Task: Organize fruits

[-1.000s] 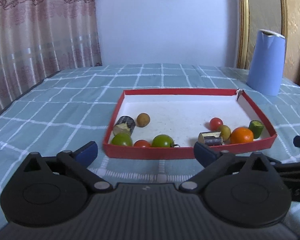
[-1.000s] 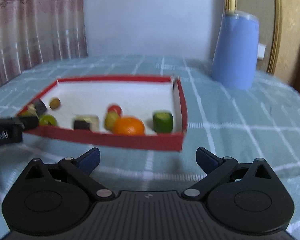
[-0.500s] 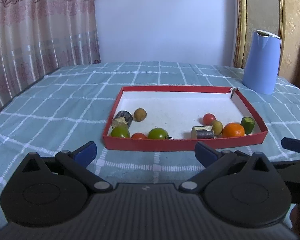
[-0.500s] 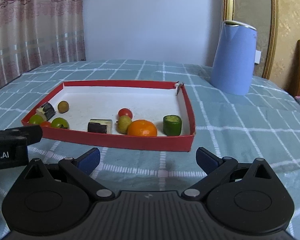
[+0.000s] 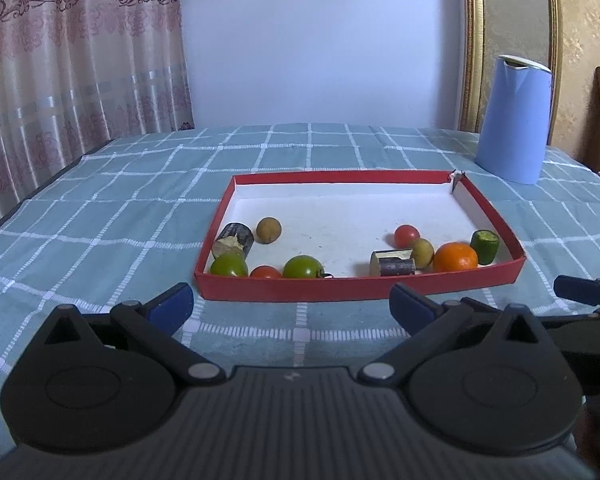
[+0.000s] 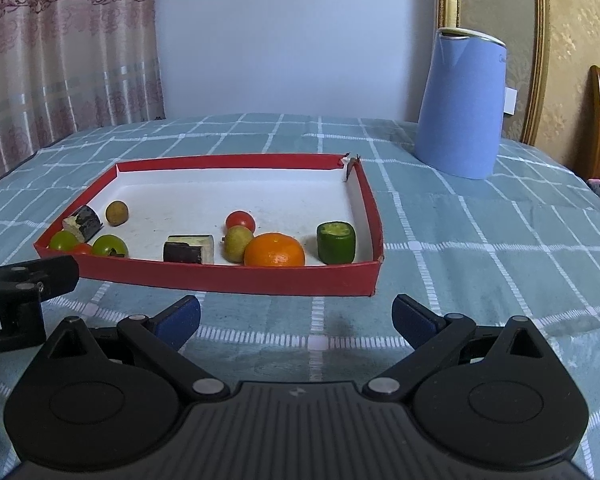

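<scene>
Both grippers have pulled back, left gripper and right gripper spread wide and holding nothing, while all the fruits, like the orange, sit inside the red tray, either sorted already or waiting.

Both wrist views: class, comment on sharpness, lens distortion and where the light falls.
Left wrist view: sharp; fisheye bows the curtain and frame; soft daylight, faint shadows in the red tray. Right wrist view: equally sharp; blue jug leans inward; dim shadow on the cloth before the right claw.
</scene>
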Available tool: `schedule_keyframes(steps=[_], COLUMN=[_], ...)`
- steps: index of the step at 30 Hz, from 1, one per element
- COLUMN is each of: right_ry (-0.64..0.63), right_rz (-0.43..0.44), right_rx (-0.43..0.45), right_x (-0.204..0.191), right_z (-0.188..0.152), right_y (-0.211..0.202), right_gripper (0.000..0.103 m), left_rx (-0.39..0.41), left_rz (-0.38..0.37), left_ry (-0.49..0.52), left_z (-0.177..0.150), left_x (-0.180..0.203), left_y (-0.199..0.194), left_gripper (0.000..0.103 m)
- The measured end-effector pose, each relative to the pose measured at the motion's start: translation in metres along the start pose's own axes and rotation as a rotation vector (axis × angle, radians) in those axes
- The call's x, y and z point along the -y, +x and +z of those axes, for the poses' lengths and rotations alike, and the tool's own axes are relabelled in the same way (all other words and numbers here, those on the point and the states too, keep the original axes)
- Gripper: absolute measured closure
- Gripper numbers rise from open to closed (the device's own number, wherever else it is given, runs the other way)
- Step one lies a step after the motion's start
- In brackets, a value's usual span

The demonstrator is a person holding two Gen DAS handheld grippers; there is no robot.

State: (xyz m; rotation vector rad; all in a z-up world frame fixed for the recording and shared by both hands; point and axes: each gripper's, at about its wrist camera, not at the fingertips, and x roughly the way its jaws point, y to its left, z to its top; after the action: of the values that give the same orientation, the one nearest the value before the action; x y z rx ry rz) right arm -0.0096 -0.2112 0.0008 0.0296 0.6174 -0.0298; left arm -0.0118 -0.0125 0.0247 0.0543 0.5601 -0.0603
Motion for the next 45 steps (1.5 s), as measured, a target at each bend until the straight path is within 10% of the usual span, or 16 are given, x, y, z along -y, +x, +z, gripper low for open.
schedule_keyframes(steps=[45], right_ry=[0.031], right_rz=[-0.028], right_rx=[-0.019], right_x=[0.0075], right_z=[0.0000], right_y=[0.0093], right_gripper=[0.000], left_rx=[-0.003], left_rz=[0.006], left_ry=[0.030], left_z=[-0.0015], left_x=[0.0015], left_y=[0.0067], left_gripper=[0.000])
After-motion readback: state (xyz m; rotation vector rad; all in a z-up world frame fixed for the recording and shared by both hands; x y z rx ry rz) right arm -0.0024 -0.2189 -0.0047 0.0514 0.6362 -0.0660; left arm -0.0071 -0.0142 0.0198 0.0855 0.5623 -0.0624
